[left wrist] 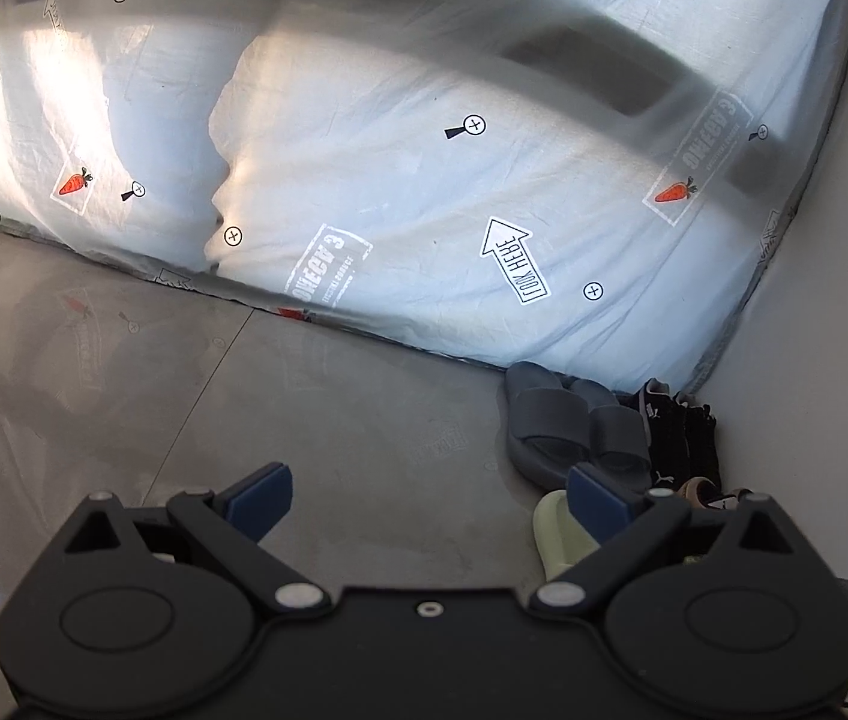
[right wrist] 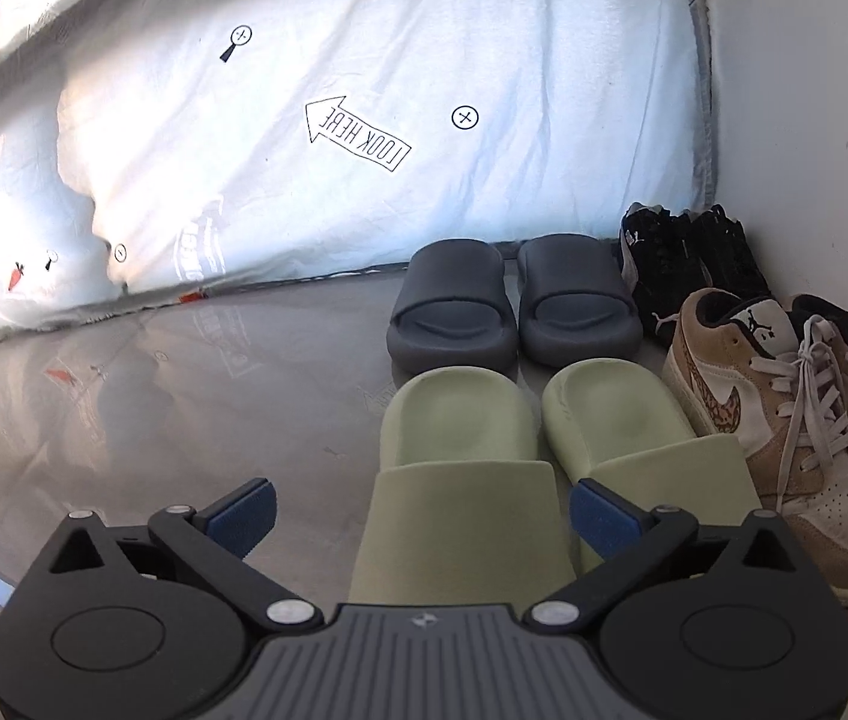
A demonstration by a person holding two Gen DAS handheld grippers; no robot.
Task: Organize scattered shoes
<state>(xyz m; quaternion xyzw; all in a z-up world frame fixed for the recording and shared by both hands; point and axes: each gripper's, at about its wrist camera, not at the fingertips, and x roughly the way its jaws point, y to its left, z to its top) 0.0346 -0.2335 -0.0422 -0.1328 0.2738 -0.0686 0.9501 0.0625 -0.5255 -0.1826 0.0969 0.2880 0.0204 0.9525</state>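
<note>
Standing over the grey tiled floor (right wrist: 195, 420), I see both grippers held low, aimed toward the corner where the bed meets the white wall (right wrist: 814, 90). The right gripper (right wrist: 420, 516) has its blue-padded fingers (right wrist: 243, 513) spread wide with nothing between the pads; the left green slide's strap sits in the gap below them, though I cannot tell whether anything touches it. The left gripper (left wrist: 428, 507) is likewise spread apart and empty, hovering over bare floor, with the shoes off to its right.

The shoes are gathered in that corner, lined up in pairs. A pair of pale green slides (right wrist: 538, 450) lies nearest the right gripper, side by side, toes pointing back toward it. Just beyond them sits a pair of dark grey slides (right wrist: 514, 306), also side by side, close against the foot of the bed. To the right of the grey slides, a pair of black sneakers (right wrist: 688, 264) stands against the wall. In front of those, beside the green slides, are tan and white sneakers (right wrist: 784, 420) with loose pale laces, right next to the wall.

The bed is covered by a white quilt (right wrist: 363, 150) printed with carrots, arrows and small circled crosses; its edge hangs down to the floor. Sunlight and soft shadows fall across the fabric, and the glossy tiles reflect the print.
</note>
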